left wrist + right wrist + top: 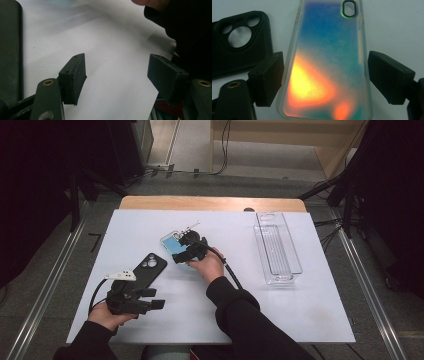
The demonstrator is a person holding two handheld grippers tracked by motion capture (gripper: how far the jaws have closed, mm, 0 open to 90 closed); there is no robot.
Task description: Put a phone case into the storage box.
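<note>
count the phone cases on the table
2: a black case near the left gripper, and a clear blue-orange case between the open fingers of the right gripper.

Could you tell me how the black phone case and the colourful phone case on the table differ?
The black phone case is opaque and dark all over; the colourful phone case has a clear rim and a blue-to-orange back. The black one has a large round camera cutout with smaller holes; the colourful one has a small oval cutout. The right tongs straddle the colourful case with jaws open, while the black case lies beside the left tongs, ungripped. Both lie flat on the white table.
</note>
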